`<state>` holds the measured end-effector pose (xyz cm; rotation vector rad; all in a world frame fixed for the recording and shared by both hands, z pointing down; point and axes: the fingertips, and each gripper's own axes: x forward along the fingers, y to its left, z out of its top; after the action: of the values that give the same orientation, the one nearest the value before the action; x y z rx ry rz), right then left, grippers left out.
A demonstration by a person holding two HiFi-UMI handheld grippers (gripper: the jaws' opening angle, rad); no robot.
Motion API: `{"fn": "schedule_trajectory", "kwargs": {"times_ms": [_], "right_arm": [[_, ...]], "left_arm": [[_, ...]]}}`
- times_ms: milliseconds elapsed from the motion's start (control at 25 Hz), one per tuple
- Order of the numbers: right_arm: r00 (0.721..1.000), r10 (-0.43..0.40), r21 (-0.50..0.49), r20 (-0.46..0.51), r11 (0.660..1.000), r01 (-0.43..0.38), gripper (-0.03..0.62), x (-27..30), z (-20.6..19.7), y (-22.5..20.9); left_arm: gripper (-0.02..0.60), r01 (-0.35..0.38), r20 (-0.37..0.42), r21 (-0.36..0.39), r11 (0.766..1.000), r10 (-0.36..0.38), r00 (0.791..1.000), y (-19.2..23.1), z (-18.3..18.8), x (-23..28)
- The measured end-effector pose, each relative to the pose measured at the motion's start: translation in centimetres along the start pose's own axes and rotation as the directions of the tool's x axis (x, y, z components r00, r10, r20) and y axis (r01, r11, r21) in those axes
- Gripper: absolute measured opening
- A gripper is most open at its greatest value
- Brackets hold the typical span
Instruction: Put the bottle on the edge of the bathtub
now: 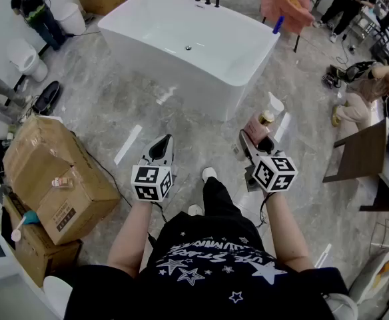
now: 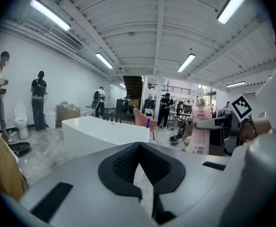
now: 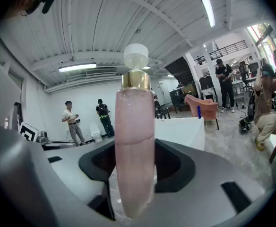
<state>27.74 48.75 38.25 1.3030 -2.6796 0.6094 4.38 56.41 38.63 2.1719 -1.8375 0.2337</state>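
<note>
Head view: taken from high up, aimed forward and steeply down. The grey marbled floor (image 1: pixel 114 112) is seen from well above, the white rectangular freestanding bathtub (image 1: pixel 174 72) at the far end.

Left gripper view: taken low, aimed level at that bathtub (image 2: pixel 100 131) from well back.

Right gripper view: aimed likewise at it (image 3: pixel 180 134), partly blocked by the tall pink bottle with gold collar (image 3: pixel 134 150), seen very near the lens.

Bathtub, floor and the salmon-pink chair (image 1: pixel 288 5) (image 2: pixel 145 119) (image 3: pixel 202 105) beyond are shared by all three.

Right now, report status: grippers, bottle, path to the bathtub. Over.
Left gripper shut, empty. Right gripper shut on pink bottle. Bathtub ahead, bottle not yet on its edge. Bare floor between, nothing in the way.
</note>
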Motion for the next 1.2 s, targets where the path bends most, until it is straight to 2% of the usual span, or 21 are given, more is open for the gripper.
{"fn": "schedule_trajectory", "kwargs": {"times_ms": [280, 440, 760, 960, 1200], "right_arm": [[1.000, 0.003, -0.007, -0.018, 1.000, -0.003, 0.233, 0.8, -0.8, 1.7], [1.000, -0.001, -0.012, -0.028, 1.000, 0.001, 0.233, 0.8, -1.0, 2.2], [1.000, -0.009, -0.020, -0.027, 1.000, 0.008, 0.233, 3.3, 0.2, 1.9], [1.000, -0.003, -0.018, -0.026, 1.000, 0.002, 0.233, 6.2, 1.3, 0.4], [0.999, 0.007, -0.006, -0.034, 1.000, -0.007, 0.233, 13.3, 3.1, -3.8]], "left_arm": [[0.015, -0.025, -0.012, -0.048, 0.999, 0.024, 1.000, 2.1, -1.2, -1.0], [0.015, -0.031, -0.006, -0.050, 0.998, 0.030, 1.000, 2.9, -1.1, -1.5], [0.015, -0.069, -0.008, -0.081, 0.994, 0.068, 0.998, 5.9, -0.7, -1.3], [0.015, -0.096, -0.029, -0.099, 0.990, 0.093, 0.995, 7.8, -0.6, 1.4], [0.015, -0.099, -0.043, -0.087, 0.991, 0.096, 0.994, 9.7, 1.2, 8.3]]}}
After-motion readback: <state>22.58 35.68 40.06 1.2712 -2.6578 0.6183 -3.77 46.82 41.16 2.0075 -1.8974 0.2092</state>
